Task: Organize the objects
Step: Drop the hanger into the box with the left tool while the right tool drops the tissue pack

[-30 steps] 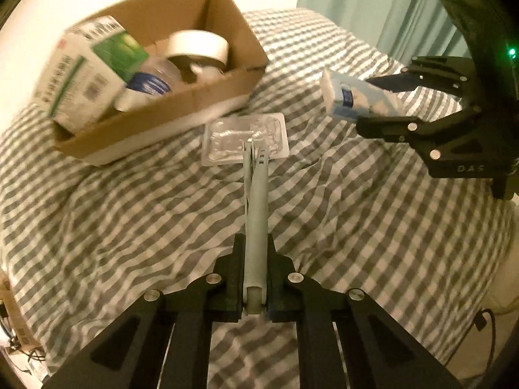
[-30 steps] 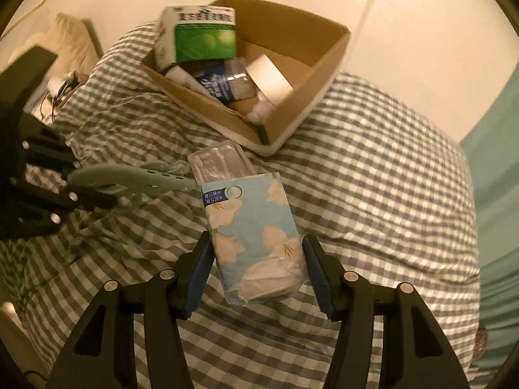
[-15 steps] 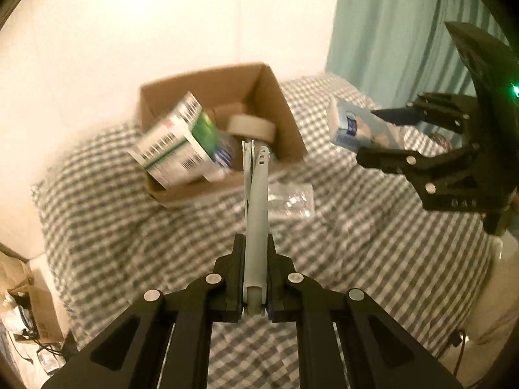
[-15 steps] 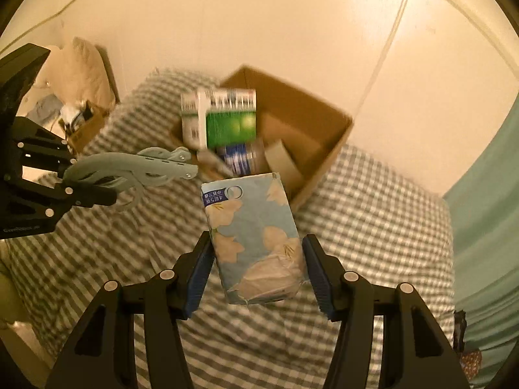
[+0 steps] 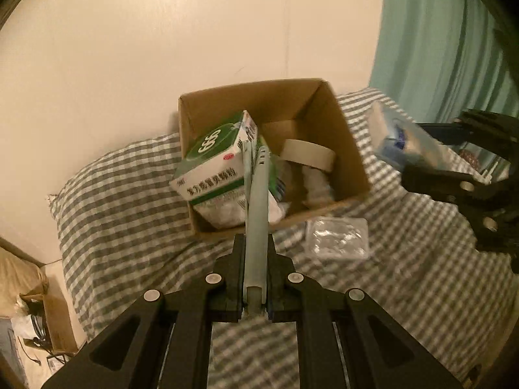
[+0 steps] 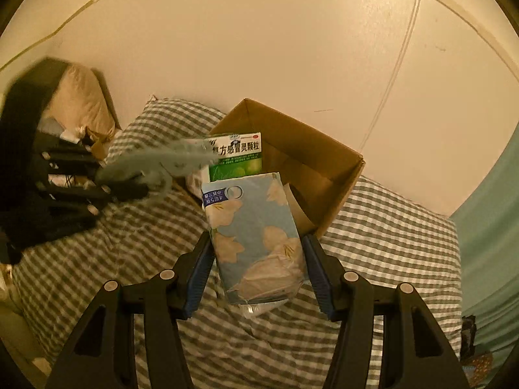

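So my left gripper (image 5: 255, 278) is clamped down tight on a long pale grey-green plastic handle thing (image 5: 256, 220) (razor? comb? can't tell), which runs straight out ahead of my fingers with its tip over the near wall of the open brown cardboard box (image 5: 352, 149). My right gripper (image 6: 258, 278) is about half closed, squeezing a light blue floral-print soft pack of tissues (image 6: 254, 240) by its two sides, the pack standing upright between the pads.

Progress-wise: the box ahead already has stuff in it. There's a green and white medicine carton (image 5: 215, 165) leaning up high at the left end, a beige roll of tape (image 5: 308, 159) to the right of it, and some white crumpled bits underneath. Both things I'm carrying aren't in yet. A clear plastic blister tray (image 5: 337, 238) sits on the grey and white checked bedspread (image 5: 129, 227), just outside the box's near wall, to the right of my left fingers, so I reckon that's left too.

For room: the carton hogs the left end, the right half beyond the tape looks open. Wall is right behind the box, teal curtain (image 5: 438, 48) off to the right. My two grippers are near each other, so I'd drop one at a time.
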Demonstrator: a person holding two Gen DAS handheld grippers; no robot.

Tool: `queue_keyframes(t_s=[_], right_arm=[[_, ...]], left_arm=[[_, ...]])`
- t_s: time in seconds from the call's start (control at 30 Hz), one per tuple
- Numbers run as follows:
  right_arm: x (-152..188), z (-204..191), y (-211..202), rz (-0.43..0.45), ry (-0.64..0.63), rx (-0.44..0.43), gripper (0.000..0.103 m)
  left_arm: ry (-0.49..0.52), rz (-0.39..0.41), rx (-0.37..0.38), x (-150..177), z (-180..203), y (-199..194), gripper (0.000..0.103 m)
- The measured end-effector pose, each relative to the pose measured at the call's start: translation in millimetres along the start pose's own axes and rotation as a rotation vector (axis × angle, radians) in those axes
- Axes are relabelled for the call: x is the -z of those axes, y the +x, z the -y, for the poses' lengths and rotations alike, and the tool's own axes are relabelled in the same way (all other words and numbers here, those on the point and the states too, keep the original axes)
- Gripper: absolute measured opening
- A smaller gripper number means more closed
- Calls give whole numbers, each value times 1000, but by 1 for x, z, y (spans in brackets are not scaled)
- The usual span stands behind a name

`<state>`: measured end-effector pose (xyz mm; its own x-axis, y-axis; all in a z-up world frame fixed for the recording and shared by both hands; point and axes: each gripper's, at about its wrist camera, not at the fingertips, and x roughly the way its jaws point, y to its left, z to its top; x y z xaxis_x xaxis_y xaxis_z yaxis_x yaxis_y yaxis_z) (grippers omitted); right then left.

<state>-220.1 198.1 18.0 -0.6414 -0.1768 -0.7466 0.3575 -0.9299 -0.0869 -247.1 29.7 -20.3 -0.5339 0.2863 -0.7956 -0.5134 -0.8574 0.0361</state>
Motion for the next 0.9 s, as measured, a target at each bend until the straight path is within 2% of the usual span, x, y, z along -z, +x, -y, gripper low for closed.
queue_keyframes(t_s=[0.2, 0.33, 0.43, 0.57, 0.63, 0.73, 0.77, 0.8, 0.87, 0.9], right_arm=[[-16, 12, 23, -14, -10, 31, 55], [-28, 30, 40, -16, -4, 82, 55], [-38, 50, 51, -17, 50, 75, 55], [-51, 72, 62, -2, 133, 59, 57], [-54, 79, 66, -2, 167, 58, 58], [-53, 92, 71, 2, 259, 42, 61], [-52, 95, 71, 2, 284, 36, 62], [-50, 97, 70, 4, 300, 32, 66], [-46, 94, 64, 13, 288, 45, 75], [-47, 92, 60, 26, 271, 61, 75]], left_arm=[[46, 28, -35, -42, 6, 32, 9], [27, 32, -40, -60, 11, 52, 9], [42, 38, -63, -67, 18, 61, 9], [0, 50, -39, -71, 20, 63, 10], [-17, 50, -13, -71, 20, 62, 13], [-30, 74, -15, -68, 21, 57, 24], [-29, 81, -14, -67, 22, 54, 37], [-31, 90, -10, -65, 21, 51, 56], [-48, 119, -1, -61, 21, 42, 67], [-55, 126, 6, -60, 20, 39, 67]])
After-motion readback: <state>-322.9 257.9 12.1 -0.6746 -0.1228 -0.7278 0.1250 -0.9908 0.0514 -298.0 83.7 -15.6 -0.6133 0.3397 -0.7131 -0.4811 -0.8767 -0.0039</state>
